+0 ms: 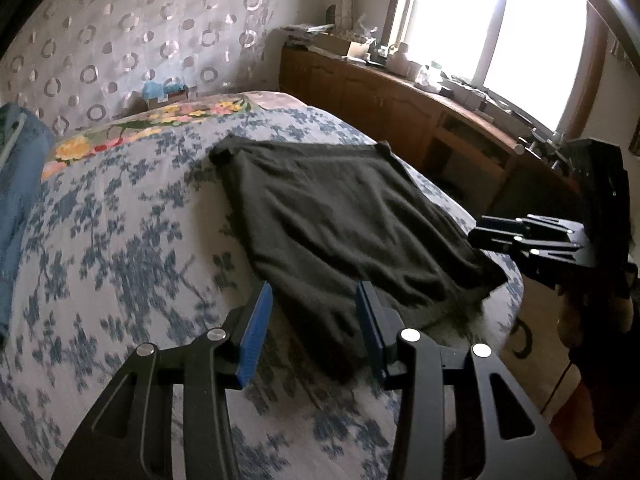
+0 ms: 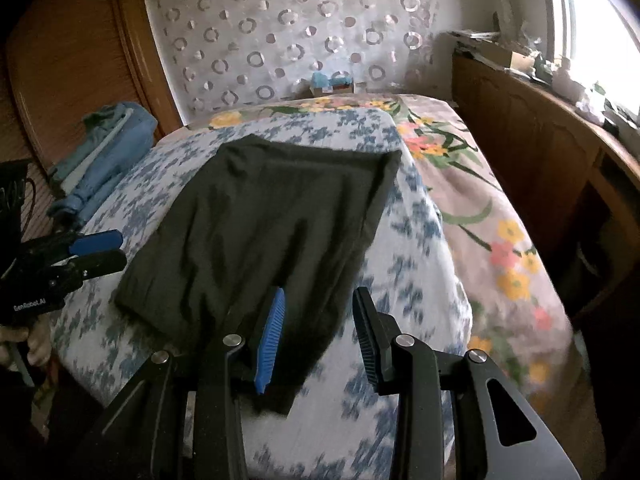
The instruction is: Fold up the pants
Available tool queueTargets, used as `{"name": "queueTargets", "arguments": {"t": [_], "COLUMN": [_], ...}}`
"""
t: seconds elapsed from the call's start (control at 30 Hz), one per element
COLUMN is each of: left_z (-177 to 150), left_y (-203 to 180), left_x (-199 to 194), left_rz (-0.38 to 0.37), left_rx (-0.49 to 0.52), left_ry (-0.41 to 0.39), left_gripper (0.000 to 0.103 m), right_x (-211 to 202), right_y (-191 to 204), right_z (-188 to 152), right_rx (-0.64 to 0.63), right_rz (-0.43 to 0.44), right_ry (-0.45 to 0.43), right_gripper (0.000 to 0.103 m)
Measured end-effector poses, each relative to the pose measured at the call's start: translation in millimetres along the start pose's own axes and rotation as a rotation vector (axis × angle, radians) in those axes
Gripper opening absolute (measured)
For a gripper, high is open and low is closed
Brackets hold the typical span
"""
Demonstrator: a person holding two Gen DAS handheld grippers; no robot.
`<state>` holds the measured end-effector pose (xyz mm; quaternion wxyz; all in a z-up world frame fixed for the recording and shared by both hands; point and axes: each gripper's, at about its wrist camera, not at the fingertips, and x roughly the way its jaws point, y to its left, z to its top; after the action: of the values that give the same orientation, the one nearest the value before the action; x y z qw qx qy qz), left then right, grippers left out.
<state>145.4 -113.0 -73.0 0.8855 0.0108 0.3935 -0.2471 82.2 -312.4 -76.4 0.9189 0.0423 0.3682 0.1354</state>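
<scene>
Dark folded pants (image 1: 340, 216) lie flat on the blue-flowered bedspread (image 1: 120, 240), close to the bed's near corner. My left gripper (image 1: 314, 292) hovers over their near edge, open, with nothing between its blue pads. At the right of that view my right gripper (image 1: 492, 232) reaches in beside the pants' far corner. In the right wrist view the pants (image 2: 272, 220) spread ahead of the right gripper (image 2: 320, 296), which is open and empty above their near corner. The left gripper (image 2: 104, 248) shows at the left edge, next to the pants' side.
A pile of blue clothes (image 1: 20, 184) (image 2: 104, 152) lies on the bed's far side. A long wooden sideboard (image 1: 400, 108) (image 2: 540, 140) with clutter runs under the window. A floral sheet (image 2: 500, 240) hangs off the bed beside it. A small box (image 2: 332, 84) sits at the headboard.
</scene>
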Motion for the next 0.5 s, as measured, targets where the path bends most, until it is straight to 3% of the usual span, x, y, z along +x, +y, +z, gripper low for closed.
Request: {"name": "queueTargets", "arguments": {"t": [0.5], "left_z": [-24], "left_y": [-7], "left_x": [17], "left_rz": [0.025], "left_rx": [-0.045], "left_ry": [0.064], "left_gripper": [0.041], "right_x": [-16], "right_y": [1], "right_z": [-33], "right_rx": [0.08], "right_rz": [0.03], "right_ry": [-0.008], "right_gripper": [0.037]}}
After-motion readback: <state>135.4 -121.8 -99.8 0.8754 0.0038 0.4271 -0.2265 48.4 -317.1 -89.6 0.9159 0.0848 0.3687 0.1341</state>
